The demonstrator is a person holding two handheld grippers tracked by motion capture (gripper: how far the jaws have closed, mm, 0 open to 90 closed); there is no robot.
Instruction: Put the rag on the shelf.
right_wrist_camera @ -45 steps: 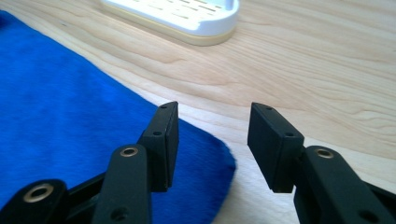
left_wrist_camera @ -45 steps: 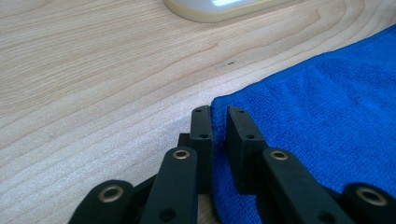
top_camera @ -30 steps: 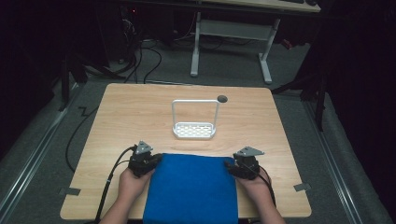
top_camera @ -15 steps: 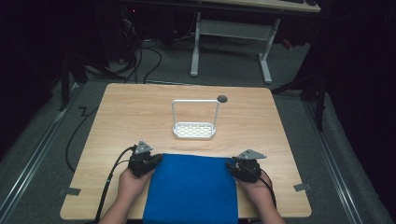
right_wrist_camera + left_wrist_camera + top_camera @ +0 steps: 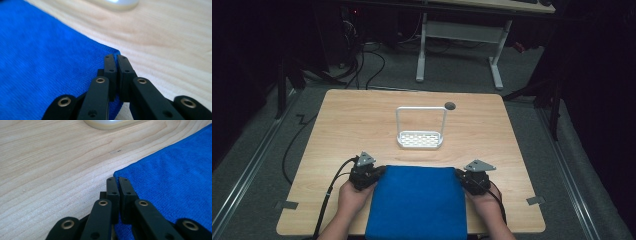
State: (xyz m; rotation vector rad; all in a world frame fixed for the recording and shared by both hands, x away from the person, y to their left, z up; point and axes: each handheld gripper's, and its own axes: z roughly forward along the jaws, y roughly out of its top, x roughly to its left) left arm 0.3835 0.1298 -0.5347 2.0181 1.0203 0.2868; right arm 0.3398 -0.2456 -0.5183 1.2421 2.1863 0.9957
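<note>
Wooden table, blue cloth near edge, white rack mid-table

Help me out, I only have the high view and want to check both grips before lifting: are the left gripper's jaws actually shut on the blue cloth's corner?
Observer: Yes. In the left gripper view the left gripper has its jaws together right at the far corner of the blue cloth, pinching its edge.
Operator: And the right one?
Observer: The right gripper has just been closing; its jaws now meet on the cloth's other far corner, with fabric between them.
Operator: Anything close ahead of the jaws?
Observer: The base of the white rack lies ahead on the wooden table, apart from the cloth.
</note>
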